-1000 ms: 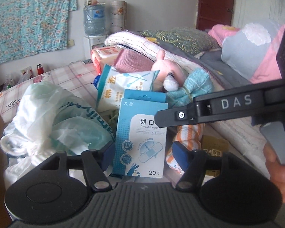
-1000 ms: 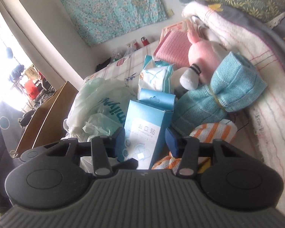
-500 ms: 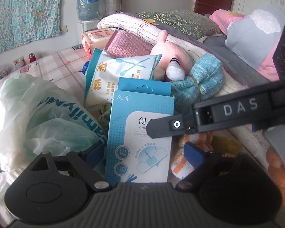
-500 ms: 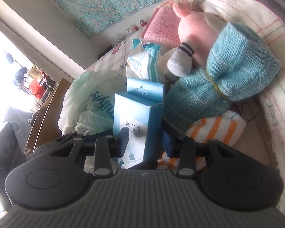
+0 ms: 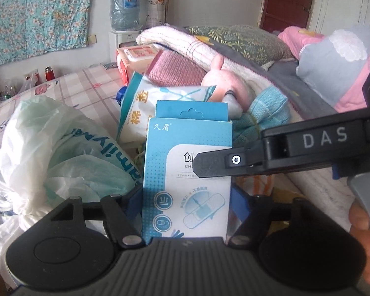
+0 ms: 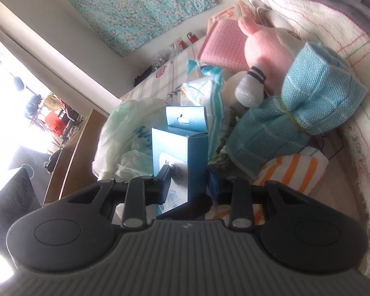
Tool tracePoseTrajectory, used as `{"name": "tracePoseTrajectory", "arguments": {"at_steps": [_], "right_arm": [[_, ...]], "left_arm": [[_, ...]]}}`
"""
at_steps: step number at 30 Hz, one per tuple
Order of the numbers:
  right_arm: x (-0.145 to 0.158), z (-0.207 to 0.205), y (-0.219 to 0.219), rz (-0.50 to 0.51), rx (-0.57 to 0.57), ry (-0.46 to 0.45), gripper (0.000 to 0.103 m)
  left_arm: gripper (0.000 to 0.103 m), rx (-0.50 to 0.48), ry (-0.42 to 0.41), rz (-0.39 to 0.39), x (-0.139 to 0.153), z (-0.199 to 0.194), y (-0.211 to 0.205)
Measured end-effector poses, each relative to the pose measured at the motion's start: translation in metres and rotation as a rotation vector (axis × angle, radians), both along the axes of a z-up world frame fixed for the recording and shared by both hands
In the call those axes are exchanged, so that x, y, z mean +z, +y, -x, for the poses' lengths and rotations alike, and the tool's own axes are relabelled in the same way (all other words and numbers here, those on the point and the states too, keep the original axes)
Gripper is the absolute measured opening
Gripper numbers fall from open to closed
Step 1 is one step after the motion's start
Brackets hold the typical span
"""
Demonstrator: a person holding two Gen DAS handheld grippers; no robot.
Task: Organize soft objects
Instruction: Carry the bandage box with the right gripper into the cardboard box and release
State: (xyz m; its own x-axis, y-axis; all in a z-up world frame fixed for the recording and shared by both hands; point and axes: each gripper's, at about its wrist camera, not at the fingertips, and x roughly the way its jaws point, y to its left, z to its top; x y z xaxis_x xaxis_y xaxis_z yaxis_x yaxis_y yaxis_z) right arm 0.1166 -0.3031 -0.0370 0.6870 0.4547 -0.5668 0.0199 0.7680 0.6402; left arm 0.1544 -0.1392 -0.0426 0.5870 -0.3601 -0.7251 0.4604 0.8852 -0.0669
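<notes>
From the left wrist, the left claw (image 5: 186, 204) is clamped on the broad faces of an upright blue bandage box (image 5: 187, 172), its jaws having just been closing. The right claw (image 5: 209, 166) reaches in from the right across the box front.

From the right wrist, the right claw (image 6: 188, 183) pinches the box (image 6: 178, 153) by its narrow sides, jaws just closing. Beyond it, to the right, lies a teal towel bundle (image 6: 296, 123).

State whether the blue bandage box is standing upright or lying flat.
Upright. The blue bandage box stands on end with its hang tab on top, between the left gripper fingers, its print reading right way up.
</notes>
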Motion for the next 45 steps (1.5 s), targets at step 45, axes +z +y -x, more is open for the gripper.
{"name": "tracePoseTrajectory", "arguments": {"at_steps": [45], "right_arm": [[0.124,-0.198,0.327,0.144,0.506,-0.071,0.041]], "left_arm": [[0.073,0.582,0.228,-0.021,0.054,-0.086,0.344]]}}
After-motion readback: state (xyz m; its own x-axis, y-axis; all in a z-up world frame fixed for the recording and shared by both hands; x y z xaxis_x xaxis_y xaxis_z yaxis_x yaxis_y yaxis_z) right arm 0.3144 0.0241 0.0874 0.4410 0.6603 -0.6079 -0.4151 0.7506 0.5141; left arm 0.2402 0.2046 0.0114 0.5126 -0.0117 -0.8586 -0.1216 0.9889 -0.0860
